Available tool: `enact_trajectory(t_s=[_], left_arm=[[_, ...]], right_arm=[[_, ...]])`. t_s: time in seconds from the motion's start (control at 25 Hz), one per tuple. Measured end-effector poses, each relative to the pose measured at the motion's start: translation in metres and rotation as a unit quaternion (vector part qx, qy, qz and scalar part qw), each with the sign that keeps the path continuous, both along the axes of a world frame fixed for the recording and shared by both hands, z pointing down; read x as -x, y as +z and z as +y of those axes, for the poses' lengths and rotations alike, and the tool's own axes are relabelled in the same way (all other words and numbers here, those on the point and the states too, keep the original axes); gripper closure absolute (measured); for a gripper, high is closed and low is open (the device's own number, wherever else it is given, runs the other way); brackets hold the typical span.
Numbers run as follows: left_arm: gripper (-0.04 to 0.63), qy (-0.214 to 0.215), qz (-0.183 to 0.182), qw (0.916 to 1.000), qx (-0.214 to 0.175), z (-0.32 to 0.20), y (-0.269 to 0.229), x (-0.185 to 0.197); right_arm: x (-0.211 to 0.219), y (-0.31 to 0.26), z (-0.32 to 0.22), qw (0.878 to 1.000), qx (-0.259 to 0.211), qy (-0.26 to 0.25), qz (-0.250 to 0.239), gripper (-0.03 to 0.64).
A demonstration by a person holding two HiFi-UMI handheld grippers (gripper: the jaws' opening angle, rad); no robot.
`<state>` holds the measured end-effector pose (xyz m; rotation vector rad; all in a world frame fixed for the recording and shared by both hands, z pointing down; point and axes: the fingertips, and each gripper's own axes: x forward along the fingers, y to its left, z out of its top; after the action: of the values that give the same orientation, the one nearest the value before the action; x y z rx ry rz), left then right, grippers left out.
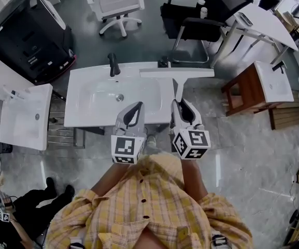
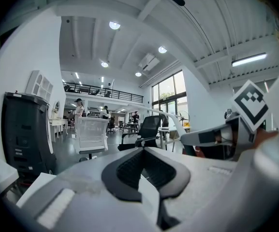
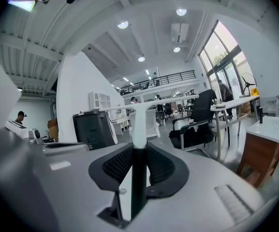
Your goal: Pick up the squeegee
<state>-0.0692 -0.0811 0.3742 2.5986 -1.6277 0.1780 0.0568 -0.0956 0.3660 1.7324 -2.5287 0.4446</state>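
The squeegee [image 1: 178, 72] is white and T-shaped, with a long blade across the top and a handle that turns dark toward me. My right gripper [image 1: 176, 101] is shut on the handle. In the right gripper view the handle [image 3: 139, 124] stands upright between the black pads [image 3: 111, 167], blade level at the far end. The squeegee hangs over the right end of a white washbasin [image 1: 92, 105] with a black tap [image 1: 113, 65]. My left gripper [image 1: 138, 105] is beside it on the left, shut and holding nothing; its tips [image 2: 141, 150] meet.
A second white basin [image 1: 25, 118] stands at the left and a black cabinet [image 1: 30, 30] behind it. A white office chair [image 1: 118, 4], a black chair [image 1: 196, 19] and a desk [image 1: 266, 19] are beyond the basin. A wooden stool [image 1: 242, 90] stands at the right.
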Motion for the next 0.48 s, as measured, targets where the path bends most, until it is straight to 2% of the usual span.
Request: enact_trajectory(t_s=[0.48], left_arm=[[0.595, 0.009, 0.017, 0.9998, -0.01, -0.0083, -0.0066, -0.0022]], right_arm=[[-0.0046, -0.0096, -0.0017, 1.0, -0.019, 0.012, 0.007, 0.531]])
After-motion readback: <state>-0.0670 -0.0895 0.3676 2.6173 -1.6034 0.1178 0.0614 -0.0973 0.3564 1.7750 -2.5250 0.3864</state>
